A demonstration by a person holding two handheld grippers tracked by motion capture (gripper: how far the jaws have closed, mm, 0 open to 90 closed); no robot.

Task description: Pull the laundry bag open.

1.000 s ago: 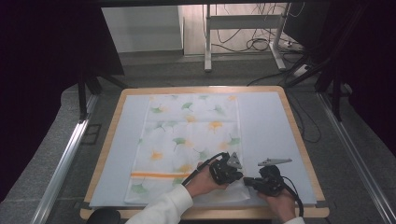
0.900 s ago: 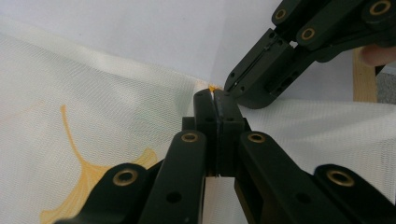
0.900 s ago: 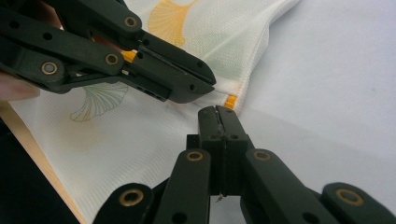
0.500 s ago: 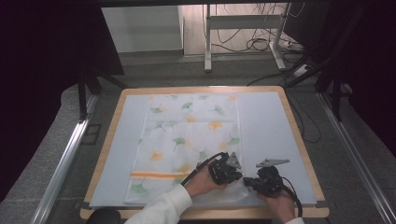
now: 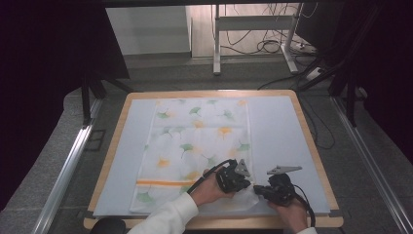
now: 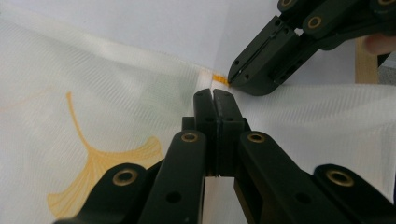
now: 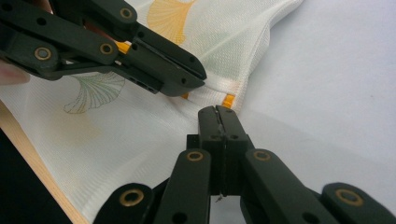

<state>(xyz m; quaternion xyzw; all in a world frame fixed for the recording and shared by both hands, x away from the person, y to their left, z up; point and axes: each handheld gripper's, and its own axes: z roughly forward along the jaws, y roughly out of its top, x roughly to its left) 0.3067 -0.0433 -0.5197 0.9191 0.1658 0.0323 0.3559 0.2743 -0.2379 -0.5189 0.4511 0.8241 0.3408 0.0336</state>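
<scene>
A white cloth (image 5: 195,141) printed with green and orange ginkgo leaves and an orange stripe lies flat on a pale blue mat (image 5: 277,126). Both grippers meet at its near right corner, tips almost touching. My left gripper (image 5: 247,187) comes from the left, its jaws shut on a raised fold of the cloth (image 6: 93,93). My right gripper (image 5: 256,189) comes from the right, jaws shut on the hem by the orange stripe (image 7: 228,100). The left gripper view has its own tips (image 6: 215,93) just below the right gripper (image 6: 232,77). The right gripper view has its tips (image 7: 218,109) beside the left gripper (image 7: 203,79). The corner is rumpled.
The mat covers a wooden table (image 5: 311,146) with a raised rim. Bare mat lies to the right and left of the cloth. Metal rails (image 5: 68,165) run along both sides on the floor, and a desk frame with cables (image 5: 253,29) stands behind.
</scene>
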